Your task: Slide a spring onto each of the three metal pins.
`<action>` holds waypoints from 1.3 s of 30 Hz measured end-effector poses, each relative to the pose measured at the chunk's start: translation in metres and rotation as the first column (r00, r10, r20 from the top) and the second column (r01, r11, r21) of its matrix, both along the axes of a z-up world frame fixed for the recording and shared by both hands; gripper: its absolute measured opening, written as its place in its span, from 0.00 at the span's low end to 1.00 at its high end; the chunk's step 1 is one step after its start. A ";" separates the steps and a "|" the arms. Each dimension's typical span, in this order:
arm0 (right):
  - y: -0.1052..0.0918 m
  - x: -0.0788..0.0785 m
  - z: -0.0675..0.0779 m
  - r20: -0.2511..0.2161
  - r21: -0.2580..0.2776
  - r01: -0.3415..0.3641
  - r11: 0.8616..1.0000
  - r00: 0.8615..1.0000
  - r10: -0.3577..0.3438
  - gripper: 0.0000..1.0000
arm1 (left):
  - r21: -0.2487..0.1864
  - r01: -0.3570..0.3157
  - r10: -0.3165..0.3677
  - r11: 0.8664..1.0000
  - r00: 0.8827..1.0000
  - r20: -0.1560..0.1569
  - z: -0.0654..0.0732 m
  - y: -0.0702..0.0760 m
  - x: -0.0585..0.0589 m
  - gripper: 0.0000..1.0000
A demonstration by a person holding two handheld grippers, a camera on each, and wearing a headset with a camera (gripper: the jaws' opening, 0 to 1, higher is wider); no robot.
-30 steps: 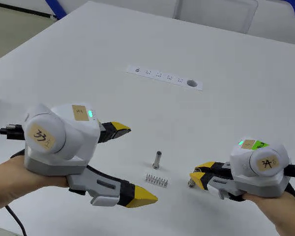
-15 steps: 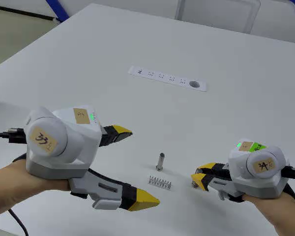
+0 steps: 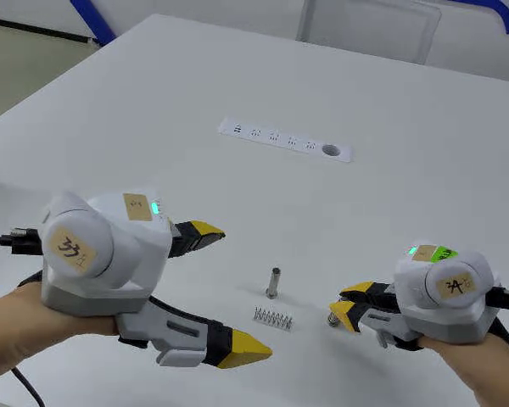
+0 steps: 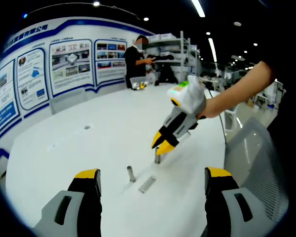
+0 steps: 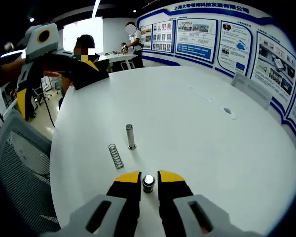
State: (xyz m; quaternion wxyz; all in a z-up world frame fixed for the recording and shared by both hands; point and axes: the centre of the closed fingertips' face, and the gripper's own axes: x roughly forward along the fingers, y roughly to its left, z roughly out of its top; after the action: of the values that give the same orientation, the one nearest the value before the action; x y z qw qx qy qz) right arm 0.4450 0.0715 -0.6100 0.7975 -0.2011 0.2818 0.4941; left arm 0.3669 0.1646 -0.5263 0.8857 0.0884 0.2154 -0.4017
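A short metal pin [image 3: 274,281] stands upright on the white table [image 3: 382,195], with a loose spring [image 3: 272,318] lying just in front of it. My left gripper [image 3: 227,288] is open wide to their left, and both pin [image 4: 131,174] and spring [image 4: 147,183] lie ahead between its jaws, untouched. My right gripper [image 3: 347,303] is shut on a second metal pin [image 3: 332,319] that rests on the table to the right. In its own view that pin [image 5: 148,182] sits between the yellow fingertips [image 5: 128,177], while the free pin [image 5: 130,136] and spring [image 5: 116,155] lie beyond.
A flat white power strip [image 3: 284,138] lies across the far middle of the table. A chair back [image 3: 365,25] stands at the far edge. People stand in the room's background [image 4: 138,57]. A mesh chair [image 5: 19,168] is beside the table.
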 end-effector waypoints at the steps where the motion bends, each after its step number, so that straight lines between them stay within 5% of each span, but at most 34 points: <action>1: -0.001 0.001 0.007 0.018 0.004 -0.005 1.000 1.000 0.004 0.14 | -0.001 -0.002 0.002 1.000 1.000 0.002 0.001 0.001 0.000 0.89; 6: 0.004 0.007 0.044 0.080 0.087 -0.006 0.996 0.997 -0.001 0.15 | 0.005 -0.013 0.013 1.000 1.000 -0.004 -0.001 0.007 0.002 0.89; 10: 0.020 -0.005 0.053 0.085 0.111 -0.049 0.993 0.996 0.039 0.15 | -0.003 -0.014 0.014 1.000 1.000 -0.008 -0.002 0.005 0.002 0.88; 22: 0.054 -0.050 -0.006 0.017 -0.065 -0.236 0.970 0.971 0.238 0.17 | -0.024 -0.008 0.007 1.000 1.000 -0.022 -0.006 -0.002 0.006 0.89; 39: 0.053 -0.038 -0.046 -0.037 -0.178 -0.185 0.966 0.983 0.182 0.18 | -0.017 -0.026 0.025 1.000 0.997 -0.070 -0.026 0.012 -0.002 0.88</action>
State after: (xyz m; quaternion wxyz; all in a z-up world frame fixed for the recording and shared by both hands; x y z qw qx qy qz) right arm 0.4074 0.1248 -0.6564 0.7239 -0.2928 0.3138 0.5401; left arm 0.3649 0.1770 -0.5520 0.8834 0.0636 0.2439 -0.3950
